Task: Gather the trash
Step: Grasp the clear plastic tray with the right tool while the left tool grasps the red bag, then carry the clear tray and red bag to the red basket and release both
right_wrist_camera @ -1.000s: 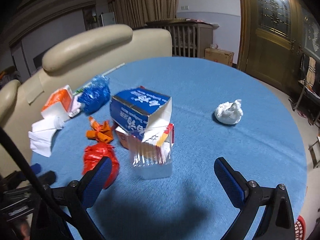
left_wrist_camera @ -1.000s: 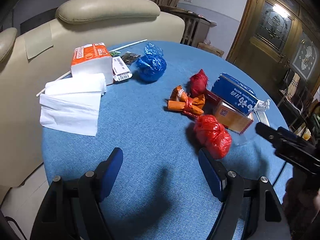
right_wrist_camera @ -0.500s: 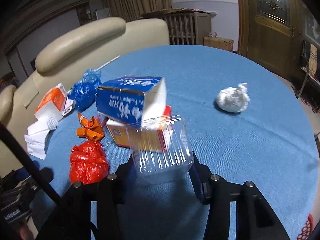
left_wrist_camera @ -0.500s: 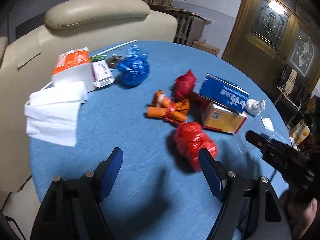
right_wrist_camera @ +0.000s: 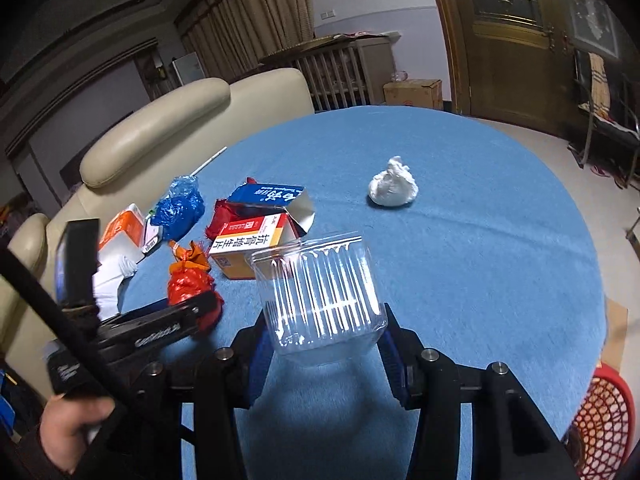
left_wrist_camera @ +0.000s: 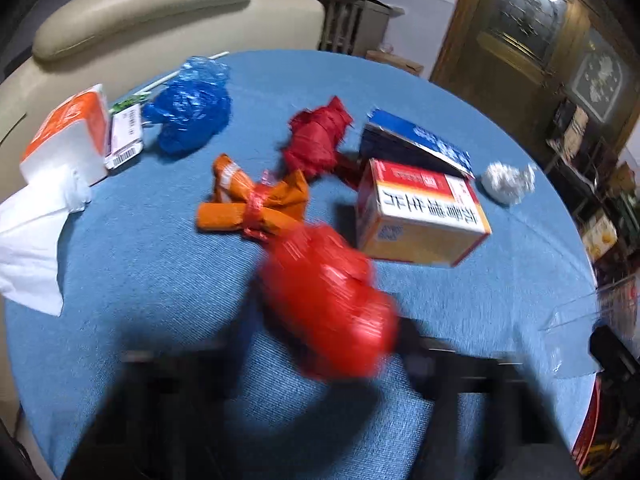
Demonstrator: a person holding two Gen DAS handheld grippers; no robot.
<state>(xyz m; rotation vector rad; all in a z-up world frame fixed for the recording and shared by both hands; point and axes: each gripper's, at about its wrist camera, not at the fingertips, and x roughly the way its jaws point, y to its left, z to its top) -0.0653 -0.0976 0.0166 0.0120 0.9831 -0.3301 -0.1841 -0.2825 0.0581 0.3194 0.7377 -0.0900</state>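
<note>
My right gripper (right_wrist_camera: pixel 322 344) is shut on a clear plastic container (right_wrist_camera: pixel 320 296) and holds it above the blue table (right_wrist_camera: pixel 480 260). My left gripper (left_wrist_camera: pixel 320 356) is blurred by motion; its jaws sit on either side of a red plastic bag (left_wrist_camera: pixel 328 304), which also shows in the right wrist view (right_wrist_camera: pixel 190 284). I cannot tell whether they grip it. Beyond lie an orange wrapper bundle (left_wrist_camera: pixel 252 204), a second red bag (left_wrist_camera: pixel 318 140), a blue bag (left_wrist_camera: pixel 188 108), a red-and-yellow box (left_wrist_camera: pixel 420 216), a blue carton (left_wrist_camera: pixel 420 144) and a white tissue wad (right_wrist_camera: pixel 394 186).
A tissue pack (left_wrist_camera: pixel 66 136) and loose white tissues (left_wrist_camera: pixel 32 232) lie at the table's left edge. A cream sofa (left_wrist_camera: pixel 140 12) stands behind the table. A red mesh basket (right_wrist_camera: pixel 600 428) sits on the floor at the lower right.
My right gripper has lifted the clear container off the table. My left gripper has moved forward, so the red bag now lies between its jaws.
</note>
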